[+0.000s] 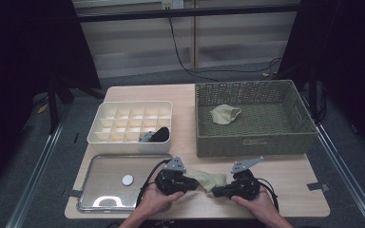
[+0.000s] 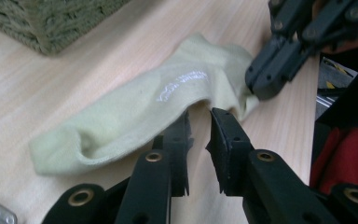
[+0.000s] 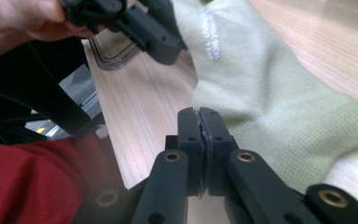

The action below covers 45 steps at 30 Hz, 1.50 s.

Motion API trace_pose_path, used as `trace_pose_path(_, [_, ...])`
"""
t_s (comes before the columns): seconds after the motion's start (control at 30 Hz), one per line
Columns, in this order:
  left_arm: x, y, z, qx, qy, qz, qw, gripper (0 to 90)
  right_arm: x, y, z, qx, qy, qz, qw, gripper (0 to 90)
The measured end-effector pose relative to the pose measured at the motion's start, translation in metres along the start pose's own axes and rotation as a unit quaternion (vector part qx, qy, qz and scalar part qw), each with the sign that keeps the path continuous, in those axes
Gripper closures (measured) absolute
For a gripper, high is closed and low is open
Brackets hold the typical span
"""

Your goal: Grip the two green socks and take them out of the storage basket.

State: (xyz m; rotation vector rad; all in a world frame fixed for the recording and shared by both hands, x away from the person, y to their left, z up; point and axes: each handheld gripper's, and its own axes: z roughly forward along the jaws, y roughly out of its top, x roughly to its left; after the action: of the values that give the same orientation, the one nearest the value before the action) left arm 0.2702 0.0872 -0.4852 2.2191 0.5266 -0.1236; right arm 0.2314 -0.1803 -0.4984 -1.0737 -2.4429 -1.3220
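Observation:
A pale green sock [image 1: 204, 178] with white lettering lies on the wooden table near its front edge, stretched between my two grippers. My left gripper [image 1: 193, 183] points right at the sock's near edge. In the left gripper view its jaws [image 2: 199, 119] stand a little apart with nothing between the pads, and the sock [image 2: 135, 112] lies just past their tips. My right gripper [image 1: 215, 192] points left. Its jaws [image 3: 198, 114] are pressed together at the sock's edge [image 3: 261, 102]. The left gripper view shows the right gripper [image 2: 261, 86] pinching the sock's far end.
A wicker basket [image 1: 254, 142] at the back right holds another pale sock [image 1: 225, 114]. A white divided box [image 1: 128, 147] at the back left has a dark sock [image 1: 159, 134] in one compartment. A clear tray [image 1: 104, 197] with a white disc [image 1: 128, 180] lies front left.

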Motion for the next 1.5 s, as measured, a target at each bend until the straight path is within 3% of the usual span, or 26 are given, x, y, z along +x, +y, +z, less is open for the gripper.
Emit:
trace_pose_path(0.13, [-0.002, -0.005, -0.002, 0.002, -0.004, -0.002, 1.0, 76.7, -0.003, -0.002, -0.005, -0.004, -0.006, 0.011, 0.9999, 86.4])
trace_pose_path(0.37, [-0.006, -0.012, -0.009, 0.006, -0.007, -0.002, 1.0, 76.5, -0.003, -0.002, -0.008, -0.011, -0.004, 0.006, 0.9999, 82.8])
trace_pose_path(0.53, [-0.007, -0.012, -0.017, -0.005, -0.008, -0.001, 1.0, 76.5, -0.004, -0.001, -0.011, -0.019, -0.018, 0.006, 0.9996, 80.9])
trace_pose_path(0.8, [0.008, -0.009, -0.027, -0.027, 0.005, -0.014, 0.9995, 78.8, -0.009, 0.0, -0.016, -0.023, -0.045, 0.002, 0.9987, 78.9])
trace_pose_path(0.97, [0.012, 0.003, -0.03, -0.039, 0.011, -0.008, 0.9991, 78.8, -0.011, 0.0, -0.014, -0.017, -0.06, -0.002, 0.998, 78.1])
trace_pose_path(1.17, [0.029, 0.0, -0.016, -0.017, 0.034, -0.016, 0.9991, 79.3, -0.012, 0.0, -0.012, -0.008, -0.069, -0.005, 0.9976, 76.0])
trace_pose_path(1.4, [0.027, -0.007, -0.002, 0.026, 0.042, -0.003, 0.9988, 79.4, -0.017, -0.003, -0.014, 0.006, -0.087, -0.002, 0.9961, 74.5])
trace_pose_path(1.5, [0.024, -0.008, -0.002, 0.03, 0.037, 0.004, 0.9988, 79.4, -0.019, -0.004, -0.016, 0.005, -0.095, -0.001, 0.9954, 74.5])
